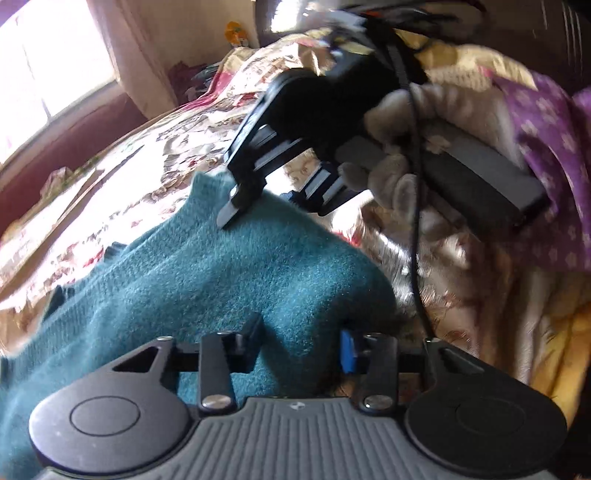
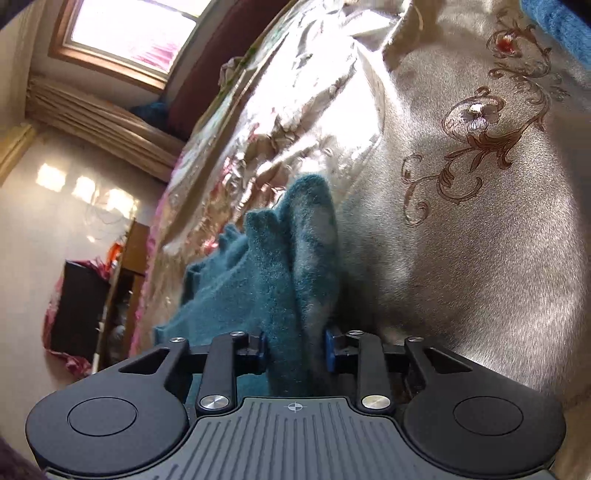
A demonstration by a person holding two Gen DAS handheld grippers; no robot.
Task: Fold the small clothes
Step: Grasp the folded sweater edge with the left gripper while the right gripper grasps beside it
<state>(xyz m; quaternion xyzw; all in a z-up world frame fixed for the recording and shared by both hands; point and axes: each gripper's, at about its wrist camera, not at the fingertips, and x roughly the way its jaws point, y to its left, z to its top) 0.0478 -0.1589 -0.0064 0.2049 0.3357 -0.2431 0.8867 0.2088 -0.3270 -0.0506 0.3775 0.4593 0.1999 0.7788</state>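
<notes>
A teal knit garment (image 1: 221, 280) lies on a floral satin bedspread (image 1: 110, 192). In the left wrist view my left gripper (image 1: 301, 343) sits at its near edge, the jaws closed on a raised fold of the knit. At the garment's far corner, the right gripper (image 1: 273, 214) is held by a grey-gloved hand (image 1: 399, 147), its fingers down on the cloth. In the right wrist view my right gripper (image 2: 295, 347) pinches a bunched ridge of the teal garment (image 2: 266, 266) between its blue pads (image 2: 330, 350), lifted off the bedspread (image 2: 480, 240).
A black cable (image 1: 417, 240) hangs from the right gripper across the bed. A purple flowered sleeve (image 1: 546, 129) is at the right. The bed edge drops to a pale floor with a dark cabinet (image 2: 81, 306); a window (image 2: 140, 33) is beyond.
</notes>
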